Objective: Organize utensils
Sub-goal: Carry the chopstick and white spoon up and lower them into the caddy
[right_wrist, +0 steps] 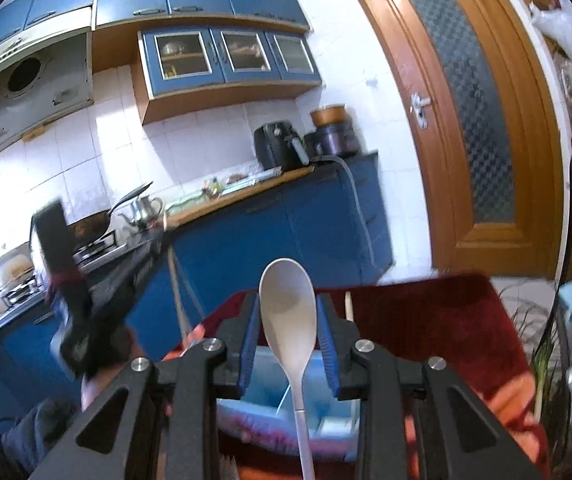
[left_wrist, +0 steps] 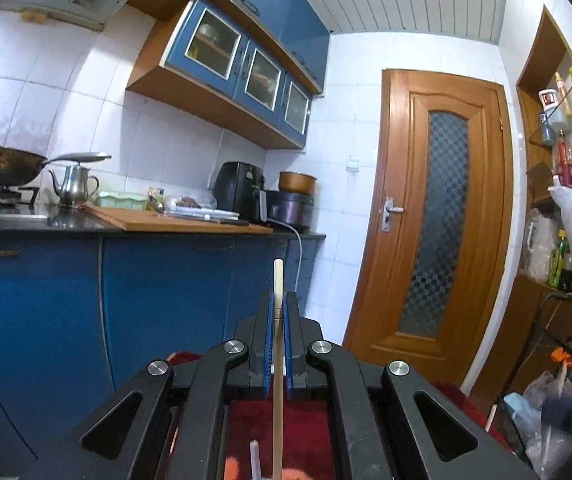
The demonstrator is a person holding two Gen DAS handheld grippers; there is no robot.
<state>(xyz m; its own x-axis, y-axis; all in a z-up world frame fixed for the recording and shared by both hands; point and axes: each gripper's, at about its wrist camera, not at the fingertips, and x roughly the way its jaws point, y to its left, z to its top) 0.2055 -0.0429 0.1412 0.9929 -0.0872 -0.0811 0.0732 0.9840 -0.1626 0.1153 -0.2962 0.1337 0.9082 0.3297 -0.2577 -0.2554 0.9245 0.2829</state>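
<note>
Chopstick clamped upright in left gripper; right gripper pinching pale spoon bowl.

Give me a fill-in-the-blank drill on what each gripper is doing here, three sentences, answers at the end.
1. The left gripper is shut on a single wooden ____, which sticks up past its fingers.
2. The right gripper has a white ____ between its fingers, bowl end pointing away from the camera.
3. Below the right gripper sits a light ____ container on the red cloth.

Missing words: chopstick; spoon; blue
</note>
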